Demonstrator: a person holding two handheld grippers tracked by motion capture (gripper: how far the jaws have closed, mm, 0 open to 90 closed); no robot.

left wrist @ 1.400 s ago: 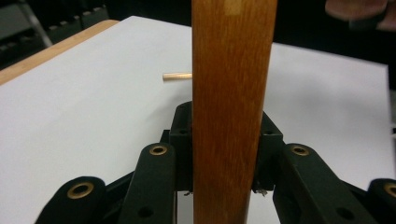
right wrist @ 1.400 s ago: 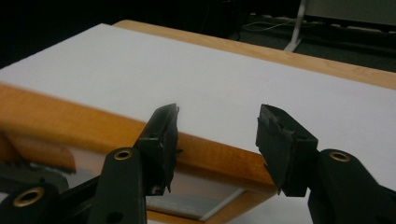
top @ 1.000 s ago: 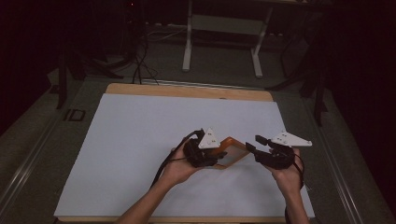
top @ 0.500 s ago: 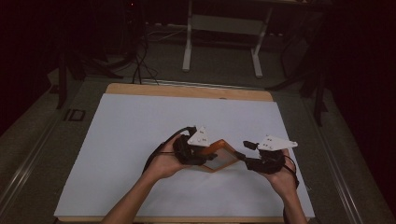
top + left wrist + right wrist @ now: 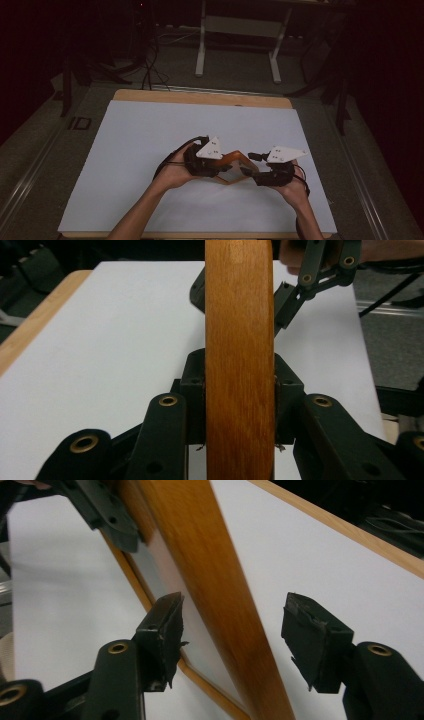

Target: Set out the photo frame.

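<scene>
A flat orange-brown wooden frame hangs just above the white table top, between the two hand-held grippers. My left gripper is shut on one side of it. In the left gripper view both pads press on the wooden bar, my left gripper squeezing it edge-on. My right gripper straddles the opposite bar. In the right gripper view that bar runs between the jaws of my right gripper with a gap on each side. Those jaws have just been opening.
A white sheet covers most of the wooden table. Beyond the far edge are the legs of a stand and cables on a dark floor. The person's forearms come in from the near edge.
My right hand has shifted left toward the left gripper, and its jaws have spread off the frame's bar. The left hand has barely moved and still grips the frame.
</scene>
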